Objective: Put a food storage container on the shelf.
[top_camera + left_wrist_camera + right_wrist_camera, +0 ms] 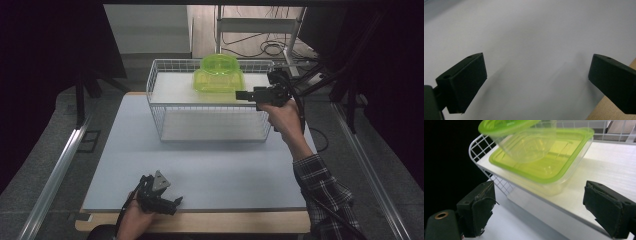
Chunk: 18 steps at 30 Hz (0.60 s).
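Hovering just beside the rack (pixel 210 107), the right gripper (pixel 241 94) has its jaws wide and empty; 2 green tubs (pixel 218 75) sit stacked on the top shelf, probably just stored; the left gripper (pixel 176 202) rests open, empty, on the table (pixel 225 170).

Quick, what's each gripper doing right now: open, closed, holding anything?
Left gripper: open, nothing between its jaws, low over the pale grey table top.
Right gripper: open, holding nothing, facing the square clear container with a lime-green rim on the white wire shelf.
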Available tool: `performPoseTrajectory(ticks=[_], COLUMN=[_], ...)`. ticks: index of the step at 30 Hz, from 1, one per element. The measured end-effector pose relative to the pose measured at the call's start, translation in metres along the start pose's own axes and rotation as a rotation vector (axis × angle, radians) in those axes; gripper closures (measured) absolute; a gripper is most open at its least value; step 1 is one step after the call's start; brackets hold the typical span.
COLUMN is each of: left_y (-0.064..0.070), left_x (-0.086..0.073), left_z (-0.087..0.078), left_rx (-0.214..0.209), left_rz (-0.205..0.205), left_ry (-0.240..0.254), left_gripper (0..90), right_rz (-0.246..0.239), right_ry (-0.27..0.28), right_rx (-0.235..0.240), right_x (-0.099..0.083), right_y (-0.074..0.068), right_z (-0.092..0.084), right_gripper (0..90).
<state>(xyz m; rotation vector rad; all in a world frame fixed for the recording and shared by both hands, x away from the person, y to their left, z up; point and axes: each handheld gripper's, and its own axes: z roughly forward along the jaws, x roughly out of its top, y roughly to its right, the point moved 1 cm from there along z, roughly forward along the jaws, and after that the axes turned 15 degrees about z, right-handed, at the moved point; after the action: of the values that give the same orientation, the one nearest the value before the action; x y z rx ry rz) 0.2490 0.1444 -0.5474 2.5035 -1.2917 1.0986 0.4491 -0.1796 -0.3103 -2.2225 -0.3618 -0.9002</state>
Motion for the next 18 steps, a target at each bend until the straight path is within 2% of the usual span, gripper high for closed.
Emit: performPoseTrajectory(ticks=[11,18], left_y=[0.000,0.000], left_x=[0.000,0.000], left_z=[0.000,0.000], left_rx=[-0.001,-0.002], left_rz=[0.000,0.003], left_ry=[0.000,-0.002], left_gripper=[1.5,1.5], right_rz=[-0.097,-0.161], right_ry=[-0.030,-0.040], right_rx=[-0.033,-0.071], right_x=[-0.025,-0.043], right_y=[-0.006,-0.008], right_z=[-0.001,-0.001], right_gripper=[7.4,5.3])
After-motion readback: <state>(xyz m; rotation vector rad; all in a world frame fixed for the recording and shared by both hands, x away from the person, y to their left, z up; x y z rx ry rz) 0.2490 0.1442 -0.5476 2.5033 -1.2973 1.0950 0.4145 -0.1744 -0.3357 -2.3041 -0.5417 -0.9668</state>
